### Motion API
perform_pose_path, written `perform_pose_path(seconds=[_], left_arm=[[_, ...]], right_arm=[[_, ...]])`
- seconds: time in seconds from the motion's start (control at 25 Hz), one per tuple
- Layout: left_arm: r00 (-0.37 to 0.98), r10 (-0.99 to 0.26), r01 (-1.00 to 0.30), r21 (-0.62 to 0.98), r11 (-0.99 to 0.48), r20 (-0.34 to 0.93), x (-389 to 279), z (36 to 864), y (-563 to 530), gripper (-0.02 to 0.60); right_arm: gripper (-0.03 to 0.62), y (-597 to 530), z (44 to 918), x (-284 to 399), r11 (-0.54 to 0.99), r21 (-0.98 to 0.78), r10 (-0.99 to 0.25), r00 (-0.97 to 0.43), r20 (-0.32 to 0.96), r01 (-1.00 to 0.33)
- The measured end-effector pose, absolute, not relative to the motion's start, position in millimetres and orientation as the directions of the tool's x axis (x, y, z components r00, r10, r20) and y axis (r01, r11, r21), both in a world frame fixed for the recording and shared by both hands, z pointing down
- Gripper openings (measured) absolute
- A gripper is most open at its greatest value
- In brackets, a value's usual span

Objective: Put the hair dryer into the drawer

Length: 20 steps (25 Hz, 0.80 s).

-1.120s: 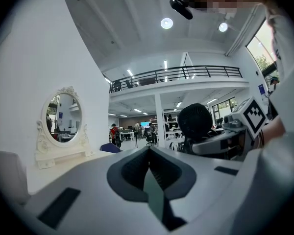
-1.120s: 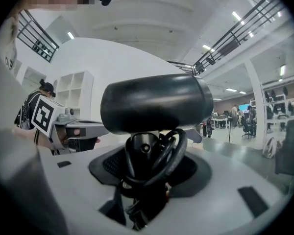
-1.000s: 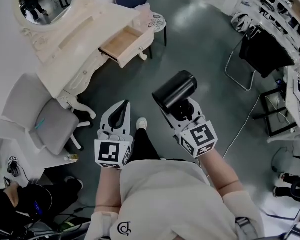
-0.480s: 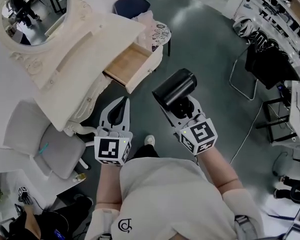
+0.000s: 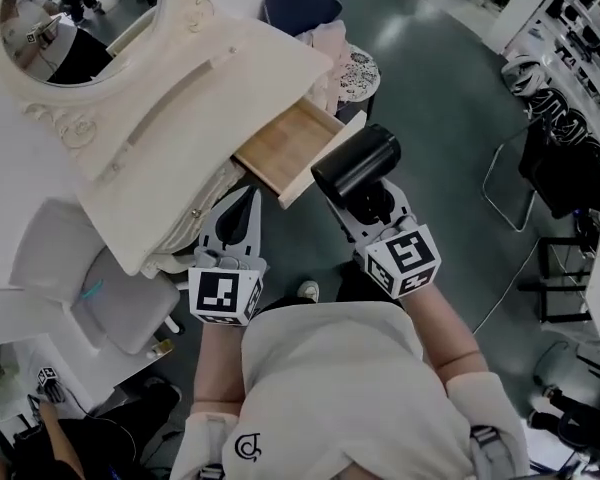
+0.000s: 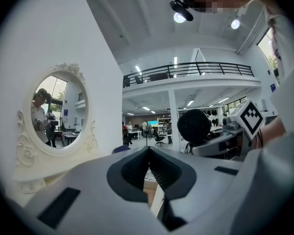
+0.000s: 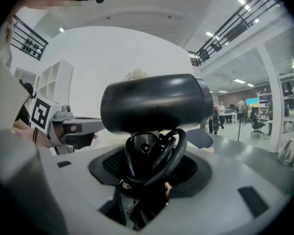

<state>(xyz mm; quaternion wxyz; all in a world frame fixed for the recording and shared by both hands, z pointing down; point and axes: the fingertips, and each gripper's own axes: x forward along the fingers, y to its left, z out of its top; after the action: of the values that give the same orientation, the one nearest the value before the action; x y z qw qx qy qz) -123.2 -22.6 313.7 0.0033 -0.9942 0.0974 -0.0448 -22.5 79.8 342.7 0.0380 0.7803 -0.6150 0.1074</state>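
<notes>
A black hair dryer (image 5: pixel 356 165) with its cord coiled round the handle (image 7: pixel 152 158) is held in my right gripper (image 5: pixel 372 208), which is shut on the handle. Its barrel (image 7: pixel 154 103) lies crosswise above the jaws. It hangs just to the right of the open wooden drawer (image 5: pixel 296 148) of a cream dressing table (image 5: pixel 180 118). My left gripper (image 5: pixel 242 208) is shut with nothing in it, its tips just below the table's edge, left of the drawer front. In the left gripper view the left gripper (image 6: pixel 148 161) points at the drawer, and the hair dryer (image 6: pixel 197 127) shows at the right.
An oval mirror (image 5: pixel 65 18) stands on the table. A grey chair (image 5: pixel 100 288) is at the left, a blue stool (image 5: pixel 300 8) and a round patterned stool (image 5: pixel 355 68) behind the drawer. A black chair (image 5: pixel 570 168) and racks stand at the right on the dark floor.
Both grippers have moved toward the dressing table. The open drawer, far off a second ago, now lies just ahead of the hair dryer and the left gripper's tips.
</notes>
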Motion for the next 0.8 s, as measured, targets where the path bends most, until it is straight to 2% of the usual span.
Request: perform_pose_path(seconds=[0.16,0.36,0.56,0.8], left_arm=[[0.95,-0.296,-0.296,-0.013,-0.955,0.097,-101.3,323.7,-50.6,0.014],[0.868,-0.491,-0.493,0.01,-0.87,0.079,-65.6,324.5,-83.3,0.014],[0.785,-0.615,-0.617,0.003,-0.787,0.079,-24.6,320.9,-95.4,0.014],[0.627,-0.773,-0.778,0.04,-0.627,0.093,-5.8,336.4,-103.4,0.012]], right_arm=[[0.238,41.4,356.2,12.5,-0.136,-0.081,-0.968,0.115,0.225,-0.987],[0.238,-11.5,365.1,60.1,0.064,-0.092,-0.968,-0.084,0.237,-0.994],[0.238,-49.8,369.5,103.6,0.24,-0.094,-0.928,-0.257,0.27,-0.966],[0.238,-85.0,386.1,135.5,0.442,-0.096,-0.84,-0.449,0.306,-0.892]])
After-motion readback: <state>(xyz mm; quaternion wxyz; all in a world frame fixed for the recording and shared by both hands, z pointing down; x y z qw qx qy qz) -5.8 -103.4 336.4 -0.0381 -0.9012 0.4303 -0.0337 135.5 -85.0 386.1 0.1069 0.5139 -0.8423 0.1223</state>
